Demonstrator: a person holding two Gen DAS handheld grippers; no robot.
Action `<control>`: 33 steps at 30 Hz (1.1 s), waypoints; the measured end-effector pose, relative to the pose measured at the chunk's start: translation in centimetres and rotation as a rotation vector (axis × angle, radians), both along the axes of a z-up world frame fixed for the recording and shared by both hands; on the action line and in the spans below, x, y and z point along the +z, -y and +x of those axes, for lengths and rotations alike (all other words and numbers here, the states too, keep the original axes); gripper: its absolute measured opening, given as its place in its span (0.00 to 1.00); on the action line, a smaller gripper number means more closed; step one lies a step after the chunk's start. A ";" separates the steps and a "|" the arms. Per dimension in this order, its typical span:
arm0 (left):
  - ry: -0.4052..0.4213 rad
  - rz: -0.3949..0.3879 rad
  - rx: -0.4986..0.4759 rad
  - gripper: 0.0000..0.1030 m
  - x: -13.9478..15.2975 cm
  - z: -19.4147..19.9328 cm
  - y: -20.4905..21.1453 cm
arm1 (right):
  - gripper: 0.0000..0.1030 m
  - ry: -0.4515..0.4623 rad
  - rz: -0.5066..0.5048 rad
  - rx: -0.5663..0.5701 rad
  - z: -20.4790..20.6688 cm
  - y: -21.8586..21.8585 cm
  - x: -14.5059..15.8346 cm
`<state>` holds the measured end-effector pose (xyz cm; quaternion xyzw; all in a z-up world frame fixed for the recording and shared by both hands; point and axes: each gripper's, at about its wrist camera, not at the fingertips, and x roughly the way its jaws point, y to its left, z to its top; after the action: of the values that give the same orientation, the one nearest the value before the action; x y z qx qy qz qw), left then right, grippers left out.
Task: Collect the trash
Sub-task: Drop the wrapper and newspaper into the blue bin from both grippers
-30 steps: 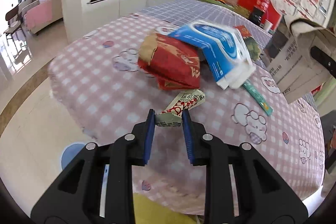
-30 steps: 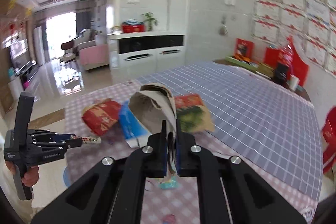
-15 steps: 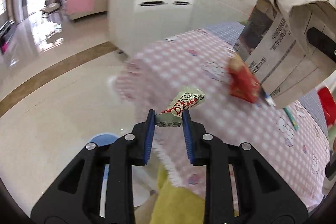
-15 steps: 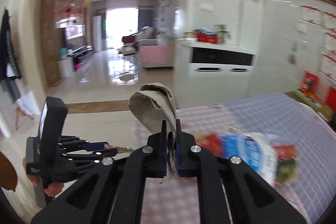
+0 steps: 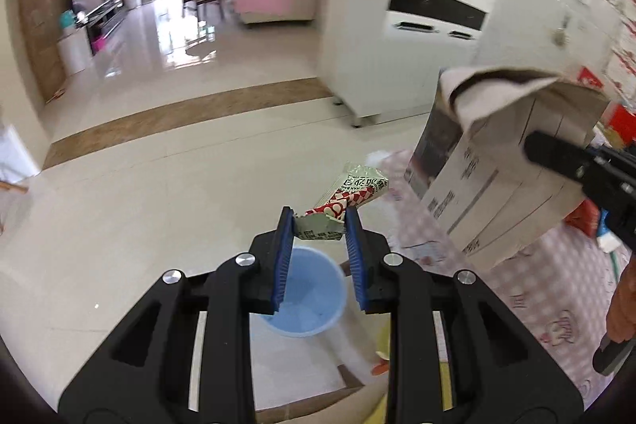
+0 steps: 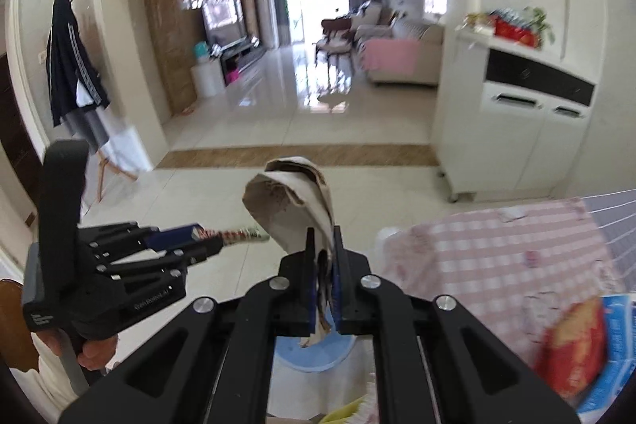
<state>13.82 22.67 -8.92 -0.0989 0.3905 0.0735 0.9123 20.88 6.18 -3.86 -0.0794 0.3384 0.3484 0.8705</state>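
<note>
- Blue bin (image 5: 306, 299) stands on the floor below my grippers.
- My left gripper (image 5: 319, 225) clamps a snack wrapper (image 5: 349, 191).
- My right gripper (image 6: 321, 253) pinches a crumpled cardboard box (image 6: 292, 209).

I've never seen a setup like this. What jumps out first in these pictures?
Two black grippers, each clamped on rubbish: the left gripper pinches a small red-and-white wrapper, the right gripper a crumpled grey carton. Straight below both sits a blue bin on the shiny floor, beside a table with a pink checked cloth where a red packet lies.
</note>
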 end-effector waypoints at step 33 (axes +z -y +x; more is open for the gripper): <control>-0.135 0.052 0.169 0.74 -4.2 -0.6 -4.1 | 0.94 -0.150 -0.246 -0.027 4.7 -8.5 -8.8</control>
<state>13.21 26.81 -13.16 -0.1026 0.4393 0.1667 0.8768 25.61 14.72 -12.64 -0.1548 0.4436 0.2977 0.8310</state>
